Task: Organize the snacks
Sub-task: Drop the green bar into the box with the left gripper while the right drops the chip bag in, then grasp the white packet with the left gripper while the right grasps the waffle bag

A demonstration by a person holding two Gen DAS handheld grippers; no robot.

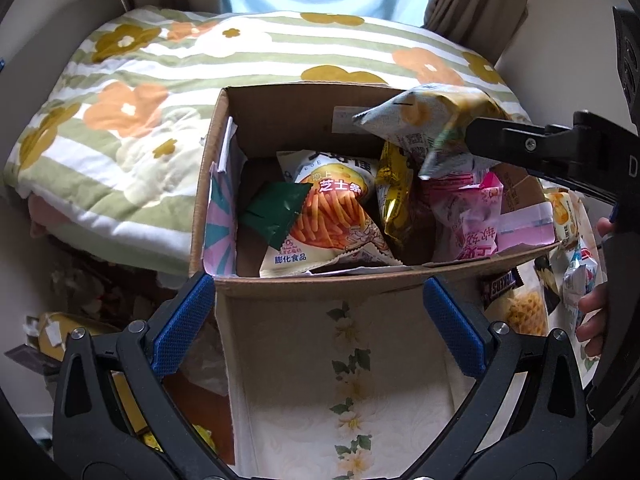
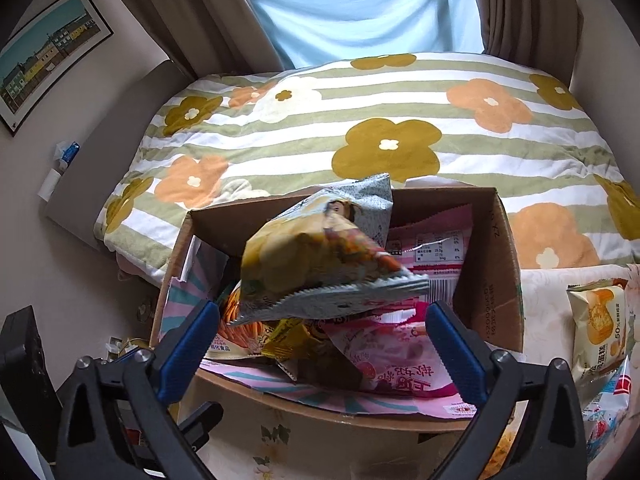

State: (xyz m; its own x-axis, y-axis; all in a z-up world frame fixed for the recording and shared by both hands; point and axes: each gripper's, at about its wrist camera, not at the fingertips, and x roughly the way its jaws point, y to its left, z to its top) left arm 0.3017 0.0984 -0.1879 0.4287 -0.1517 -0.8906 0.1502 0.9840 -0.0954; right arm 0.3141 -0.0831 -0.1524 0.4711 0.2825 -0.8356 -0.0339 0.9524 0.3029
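Note:
A cardboard box (image 1: 304,280) (image 2: 496,276) stands open in front of both grippers, with several snack bags inside: a cheese-stick bag (image 1: 332,216), a green packet (image 1: 276,212), a gold bag (image 1: 394,196) and pink bags (image 1: 472,216) (image 2: 380,356). A yellow-grey snack bag (image 1: 432,124) (image 2: 320,264) hangs in the air over the box, blurred, clear of the right gripper's pads. My right gripper (image 2: 322,340) is open just behind it; its arm also shows in the left wrist view (image 1: 552,148). My left gripper (image 1: 316,320) is open and empty at the box's near wall.
A flowered quilt (image 1: 140,92) (image 2: 380,132) covers the bed behind the box. More snacks lie right of the box: a Snickers bar (image 1: 502,284), a cake pack (image 2: 596,320). A floral cloth (image 1: 352,380) lies under the box. Clutter lies on the floor at left (image 1: 80,332).

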